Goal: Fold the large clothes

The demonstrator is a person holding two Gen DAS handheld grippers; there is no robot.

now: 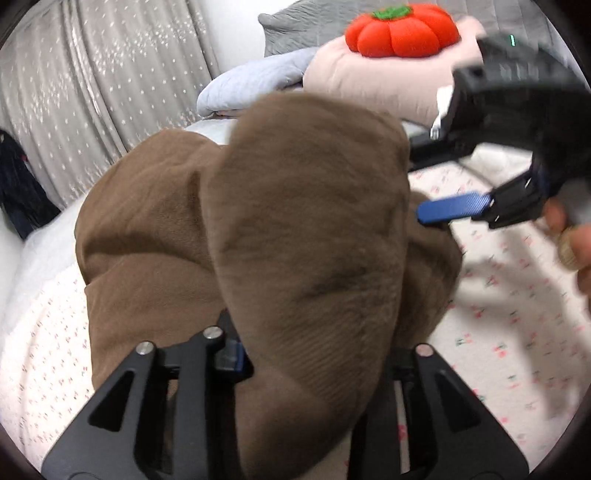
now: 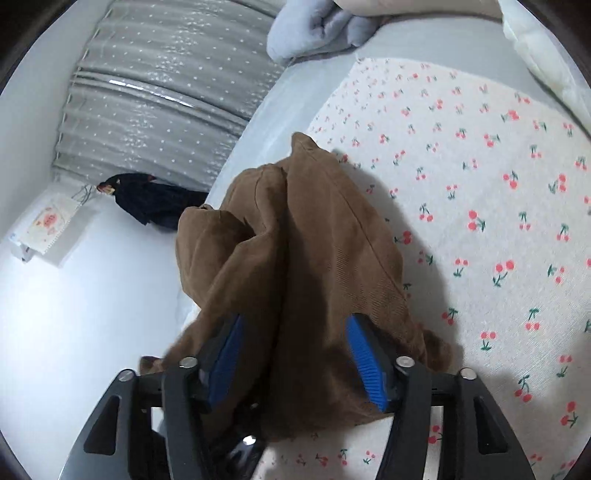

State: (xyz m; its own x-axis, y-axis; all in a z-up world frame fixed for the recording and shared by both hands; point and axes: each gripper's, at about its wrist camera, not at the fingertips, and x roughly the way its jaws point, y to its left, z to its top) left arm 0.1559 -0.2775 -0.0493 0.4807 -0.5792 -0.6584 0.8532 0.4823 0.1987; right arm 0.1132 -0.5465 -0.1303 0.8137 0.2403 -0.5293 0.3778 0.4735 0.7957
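Note:
A brown corduroy garment (image 1: 295, 229) lies bunched on the cherry-print bed sheet (image 1: 517, 332). My left gripper (image 1: 314, 354) is buried in a thick fold of it, and the cloth hides the fingertips. My right gripper (image 1: 428, 216) shows at the right of the left wrist view, one blue finger (image 1: 454, 208) at the garment's edge. In the right wrist view the garment (image 2: 317, 258) fills the gap of my right gripper (image 2: 295, 354); the blue pads (image 2: 364, 358) stand apart on either side of the cloth.
A red pumpkin cushion (image 1: 402, 31) sits on a pink pillow (image 1: 376, 81) at the bed's head, beside a pale blue pillow (image 1: 255, 83). Grey starry curtains (image 1: 92, 92) hang to the left. Dark clothing (image 2: 155, 199) hangs by the wall.

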